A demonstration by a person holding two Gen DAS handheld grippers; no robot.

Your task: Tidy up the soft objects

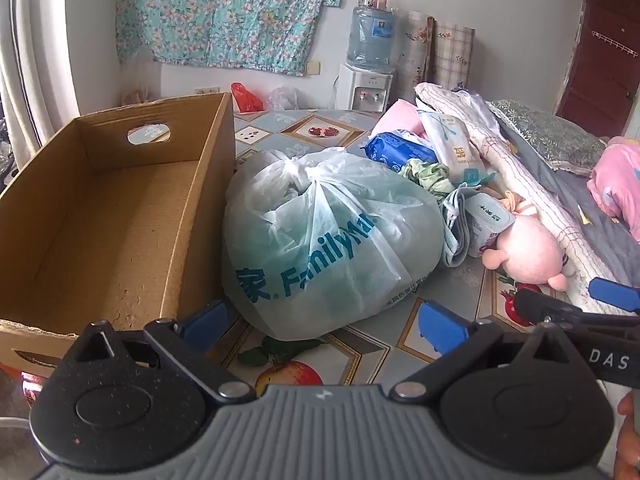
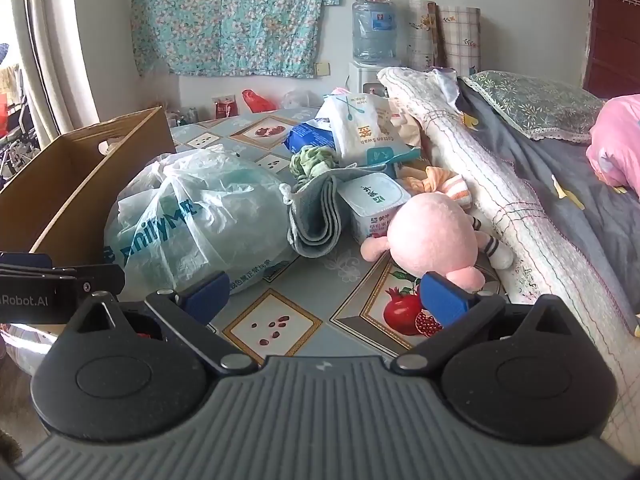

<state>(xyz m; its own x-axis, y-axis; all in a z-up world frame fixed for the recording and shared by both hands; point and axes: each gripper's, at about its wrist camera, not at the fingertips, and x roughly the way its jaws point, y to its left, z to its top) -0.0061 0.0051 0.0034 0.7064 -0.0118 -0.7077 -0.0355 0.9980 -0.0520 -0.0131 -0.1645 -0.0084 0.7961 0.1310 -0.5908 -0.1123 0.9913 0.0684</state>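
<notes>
Pale grey-white wall [image 1: 500, 8] at rear; floral teal cloth [image 1: 224, 12] hung flat on it. Water dispenser [image 1: 366, 84] against wall, blue jug [image 1: 370, 36] on top, small bottles above. Rolled patterned sheets [image 2: 444, 36] stand beside it. Dark red-brown door [image 1: 600, 56] at right, with a wire hook rack. White curtain [image 1: 36, 60] at left; daylight behind it, probably a window. Table under a fruit-print covering [image 2: 276, 320]. Bed [image 2: 568, 184] at right, grey quilt.
</notes>
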